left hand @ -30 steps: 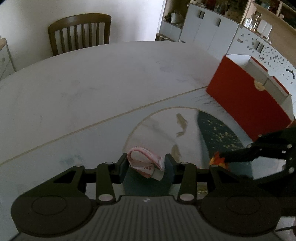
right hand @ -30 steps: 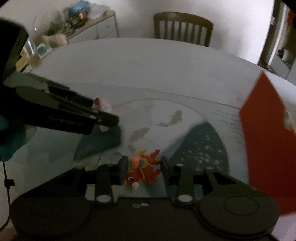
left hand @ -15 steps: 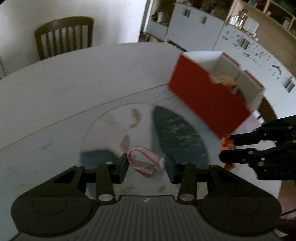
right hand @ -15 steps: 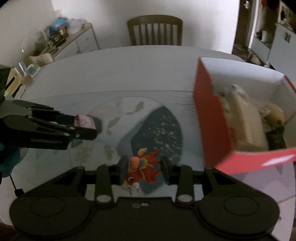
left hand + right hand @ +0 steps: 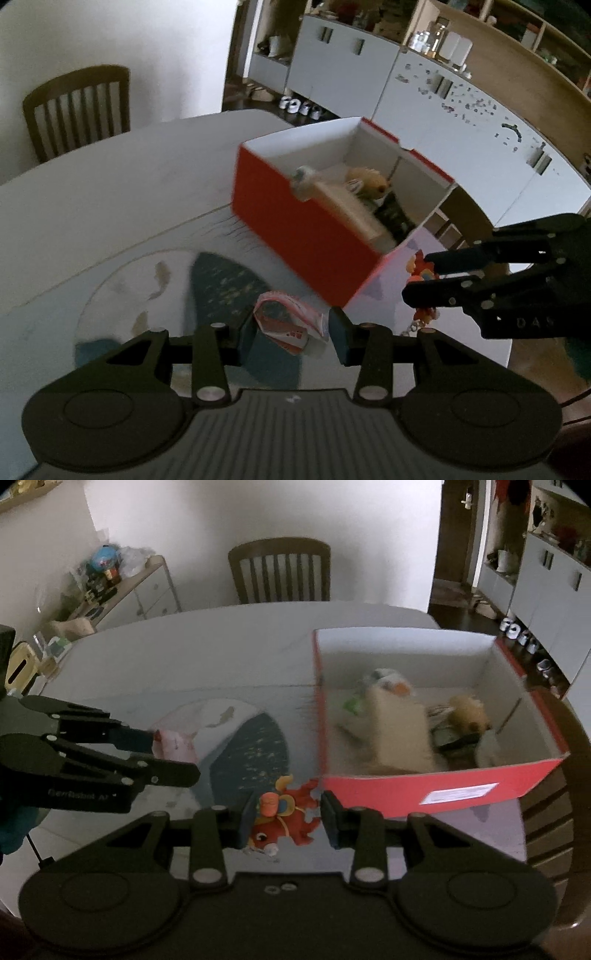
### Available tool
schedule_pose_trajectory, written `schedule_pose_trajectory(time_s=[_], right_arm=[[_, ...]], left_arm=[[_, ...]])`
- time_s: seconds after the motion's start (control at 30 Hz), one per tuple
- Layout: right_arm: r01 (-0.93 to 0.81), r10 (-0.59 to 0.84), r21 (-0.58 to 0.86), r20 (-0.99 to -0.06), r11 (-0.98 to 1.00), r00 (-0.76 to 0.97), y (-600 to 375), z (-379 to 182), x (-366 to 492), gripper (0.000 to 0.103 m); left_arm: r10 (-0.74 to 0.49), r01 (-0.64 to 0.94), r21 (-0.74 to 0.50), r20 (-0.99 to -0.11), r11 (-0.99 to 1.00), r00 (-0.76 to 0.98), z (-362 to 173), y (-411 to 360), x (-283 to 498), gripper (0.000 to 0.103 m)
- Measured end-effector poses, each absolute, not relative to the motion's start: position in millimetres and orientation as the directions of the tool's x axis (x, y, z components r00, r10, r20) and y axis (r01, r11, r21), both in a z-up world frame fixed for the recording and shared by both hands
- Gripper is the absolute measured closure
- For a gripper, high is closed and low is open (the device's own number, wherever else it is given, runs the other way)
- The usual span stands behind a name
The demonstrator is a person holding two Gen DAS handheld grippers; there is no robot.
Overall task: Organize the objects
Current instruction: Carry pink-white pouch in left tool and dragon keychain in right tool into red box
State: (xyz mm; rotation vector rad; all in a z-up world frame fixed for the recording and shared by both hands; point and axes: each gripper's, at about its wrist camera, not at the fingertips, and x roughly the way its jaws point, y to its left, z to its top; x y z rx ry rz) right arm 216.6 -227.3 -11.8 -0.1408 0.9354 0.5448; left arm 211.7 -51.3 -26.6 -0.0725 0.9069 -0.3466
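My left gripper is shut on a folded pink-and-white packet, held above the table. That gripper and the packet also show at the left of the right wrist view. My right gripper is shut on a small red and orange toy figure, lifted over the table just in front of the box's near-left corner. In the left wrist view the right gripper holds the toy beside the box's right corner. The open red box, white inside, holds a beige block, a brown plush and other items.
The white round table carries a mat with fish and a dark patch. A wooden chair stands at the far side, another chair at the right. A cluttered sideboard is at the left, white cabinets behind the box.
Both grippers have risen and swung toward the red box, each keeping its object. The box now shows its open inside in both views.
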Motion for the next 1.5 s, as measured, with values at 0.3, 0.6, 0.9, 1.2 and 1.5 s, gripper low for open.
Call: schedule_pose_trajectory(time_s=[0.3, 0.6, 0.9, 1.2, 1.5], right_arm=[[-0.501, 0.394, 0.109, -0.767, 0.858, 0.507, -283.2, 8.9, 245.5, 0.066], [-0.49, 0.376, 0.062, -0.725, 0.87, 0.577, -326.1, 22.1, 290.8, 0.066], [-0.464, 0.335, 0.011, -0.707, 0.886, 0.623, -352.6, 18.1, 338.8, 0.066], [-0.446, 0.289, -0.011, -0.746, 0.895, 0.599, -366.3, -14.2, 371.9, 0.066], [-0.468, 0.242, -0.064, -0.789, 0.881, 0.564, -359.1, -52.9, 376.4, 0.066]], left_arm=[[-0.322, 0.278, -0.189, -0.746, 0.942, 0.583, -10.5, -103.2, 231.3, 0.062], [-0.295, 0.295, -0.135, -0.734, 0.946, 0.612, 5.8, -148.9, 267.8, 0.061], [-0.248, 0.308, -0.05, -0.72, 0.95, 0.649, 20.2, -182.0, 317.4, 0.061], [-0.19, 0.312, 0.017, -0.761, 0.95, 0.62, -1.3, -211.9, 368.7, 0.061], [-0.129, 0.313, 0.066, -0.818, 0.948, 0.561, -38.9, -233.9, 407.5, 0.061]])
